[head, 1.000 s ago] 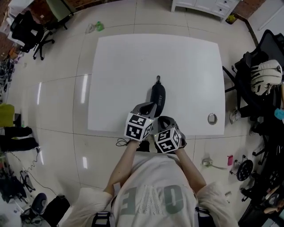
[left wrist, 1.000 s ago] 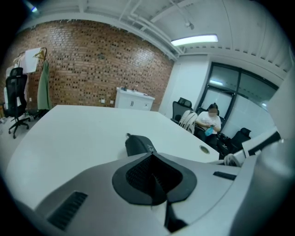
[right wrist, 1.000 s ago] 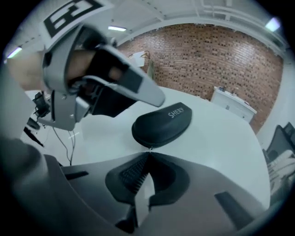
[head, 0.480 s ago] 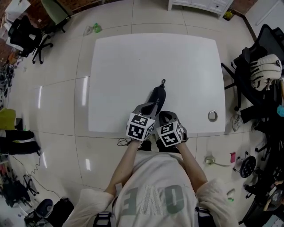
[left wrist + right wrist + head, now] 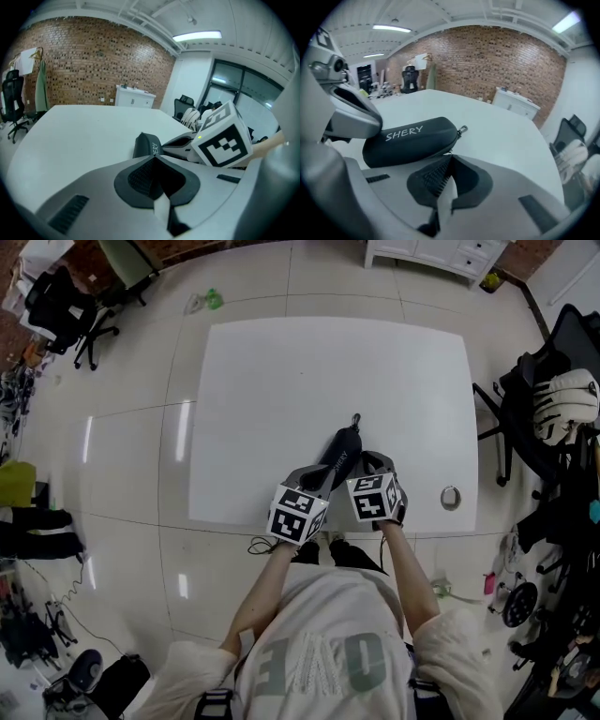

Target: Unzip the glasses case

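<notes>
A black zipped glasses case (image 5: 339, 450) lettered SHERY lies near the white table's front edge (image 5: 244, 514), its far end with a metal clip (image 5: 355, 418) angled to the right. My left gripper (image 5: 321, 472) is shut, tips at the case's near end (image 5: 143, 143); nothing shows between its jaws (image 5: 154, 158). My right gripper (image 5: 374, 461) is shut too, lying along the case's right side. In the right gripper view its tips (image 5: 449, 158) sit against the zipper seam of the case (image 5: 410, 139), with the left gripper (image 5: 347, 110) over the case's left end.
A small metal ring (image 5: 451, 496) lies on the table at the front right. Black office chairs stand at the right (image 5: 553, 381) and far left (image 5: 66, 306). A white cabinet (image 5: 431, 249) is beyond the table. A green object (image 5: 212, 298) lies on the floor.
My right gripper has moved forward and to the right, up alongside the case. The case's far end has swung to the right. The left gripper has barely shifted.
</notes>
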